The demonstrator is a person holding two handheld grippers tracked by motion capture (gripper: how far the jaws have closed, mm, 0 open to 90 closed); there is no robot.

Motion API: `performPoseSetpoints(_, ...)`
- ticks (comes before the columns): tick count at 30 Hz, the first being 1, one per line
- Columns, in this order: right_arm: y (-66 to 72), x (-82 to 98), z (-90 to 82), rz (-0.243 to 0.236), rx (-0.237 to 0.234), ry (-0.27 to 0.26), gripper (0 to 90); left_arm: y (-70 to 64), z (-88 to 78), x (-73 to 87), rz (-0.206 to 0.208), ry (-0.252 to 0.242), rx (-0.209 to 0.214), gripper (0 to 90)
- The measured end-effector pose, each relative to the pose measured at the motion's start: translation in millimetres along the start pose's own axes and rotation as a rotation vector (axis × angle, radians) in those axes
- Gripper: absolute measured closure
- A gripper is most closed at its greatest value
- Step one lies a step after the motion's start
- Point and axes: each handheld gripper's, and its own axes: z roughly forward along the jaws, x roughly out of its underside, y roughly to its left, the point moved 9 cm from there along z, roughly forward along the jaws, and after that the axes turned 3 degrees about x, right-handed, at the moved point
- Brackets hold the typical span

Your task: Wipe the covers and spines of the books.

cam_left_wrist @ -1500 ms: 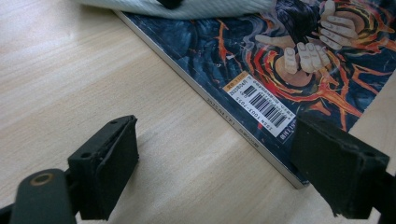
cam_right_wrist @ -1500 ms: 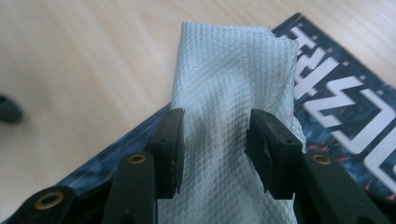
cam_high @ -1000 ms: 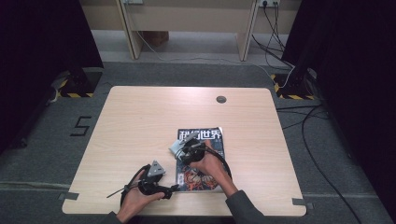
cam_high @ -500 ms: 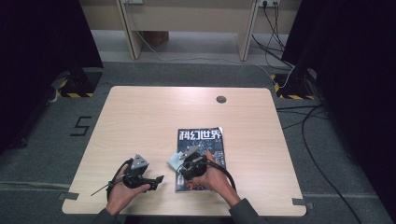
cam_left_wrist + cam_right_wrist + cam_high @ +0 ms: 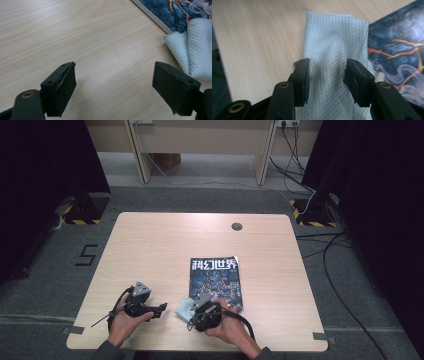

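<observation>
A pale ribbed cloth [image 5: 183,308] lies bunched on the wooden table [image 5: 175,240], off the near left corner of a dark-covered magazine [image 5: 216,280]. My right gripper [image 5: 190,310] is shut on the cloth [image 5: 332,37], which runs up between both pads, and the right gripper [image 5: 326,75] has the magazine [image 5: 397,50] to its right. My left gripper [image 5: 161,307] is held low over bare wood, pointing toward the cloth. In its own view the left gripper [image 5: 113,85] stands open with nothing between the jaws. The cloth [image 5: 192,50] and the magazine's edge [image 5: 172,12] lie beyond its right jaw.
A round cable hole [image 5: 236,226] sits near the table's far edge. Both of the person's hands come in over the near edge. Cables [image 5: 330,255] trail on the grey floor at right, and a painted number [image 5: 87,255] marks the floor at left.
The right gripper has pulled the cloth off the magazine cover toward the near edge. The left gripper has shifted left along the near edge, away from the magazine.
</observation>
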Motion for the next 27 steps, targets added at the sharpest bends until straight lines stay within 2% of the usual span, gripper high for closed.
performPoseSetpoints(2, 5.6, 1.1, -0.3, -0.026, -0.003, 0.003, 51.6, 1.4, -0.2, -1.0, -0.002, -0.005, -0.005, 18.4)
performPoseSetpoints(3, 8.8, 2.6, 0.2, -0.074, 0.008, 0.012, 48.8, 1.9, 0.0, -1.1, -0.002, -0.006, -0.007, 18.4)
performPoseSetpoints(5, 11.5, 2.4, 1.7, -0.129, 0.046, 0.028, 48.1, 1.8, 0.7, 0.2, 0.001, 0.004, -0.005, 18.4)
performPoseSetpoints(7, 12.8, 2.6, 1.9, -0.145, 0.052, 0.046, 48.0, 0.5, 0.9, -0.3, 0.002, 0.0, -0.004, 18.4)
performPoseSetpoints(9, 10.8, 2.1, 1.4, -0.134, 0.032, 0.036, 48.9, -0.7, 1.6, 0.0, 0.008, 0.003, -0.002, 18.4)
performPoseSetpoints(13, 6.0, 1.8, -0.8, -0.031, -0.034, 0.006, 51.1, -1.4, 1.6, -0.4, 0.009, 0.002, 0.0, 18.4)
performPoseSetpoints(16, 3.1, 1.9, -1.5, 0.006, -0.071, -0.012, 53.0, -1.0, 2.1, 0.9, 0.01, 0.012, -0.001, 18.4)
performPoseSetpoints(22, 0.1, 1.7, -1.3, 0.035, -0.072, -0.024, 57.5, -1.3, 2.7, 0.8, 0.01, 0.01, 0.001, 18.4)
performPoseSetpoints(27, -3.6, 2.1, -1.7, 0.04, -0.077, -0.031, 61.7, -2.3, 2.8, 0.8, 0.013, 0.01, 0.001, 18.4)
